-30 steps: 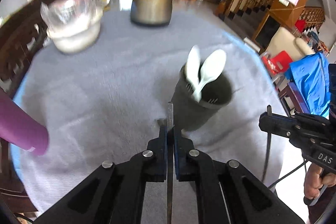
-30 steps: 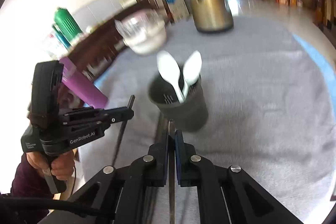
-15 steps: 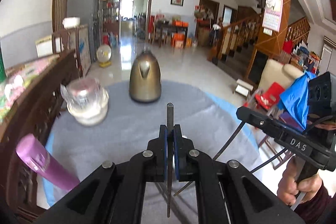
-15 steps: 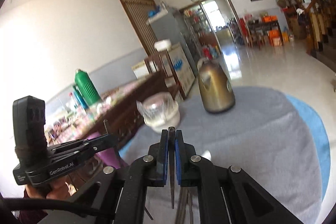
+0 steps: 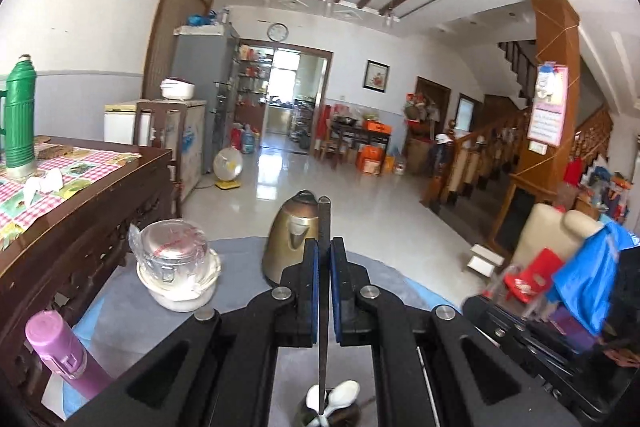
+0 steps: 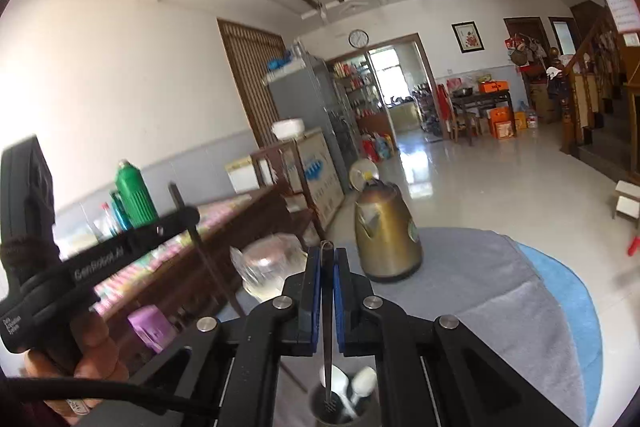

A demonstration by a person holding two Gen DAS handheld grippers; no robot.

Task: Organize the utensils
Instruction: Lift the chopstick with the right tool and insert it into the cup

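Both grippers are tilted level, held over the dark utensil cup (image 6: 344,411), which holds two white spoons (image 6: 362,385) and also shows in the left wrist view (image 5: 328,413). My left gripper (image 5: 324,259) is shut on a thin dark utensil (image 5: 323,307) that hangs down toward the cup; its lower end is hidden. My right gripper (image 6: 327,269) is shut on a thin fork (image 6: 329,347) whose tines reach into the cup's mouth. The left gripper also shows in the right wrist view (image 6: 182,217), holding its utensil upright.
A grey cloth (image 6: 500,287) covers the round table. On it stand a brass kettle (image 5: 294,243), a clear lidded bowl (image 5: 176,267) and a purple bottle (image 5: 60,351). A dark wooden sideboard (image 5: 80,195) with a green flask (image 5: 18,119) stands at the left.
Both grippers have tipped from looking down at the table to looking level across the room. The cup has moved from mid-view to the bottom edge, below the held utensils.
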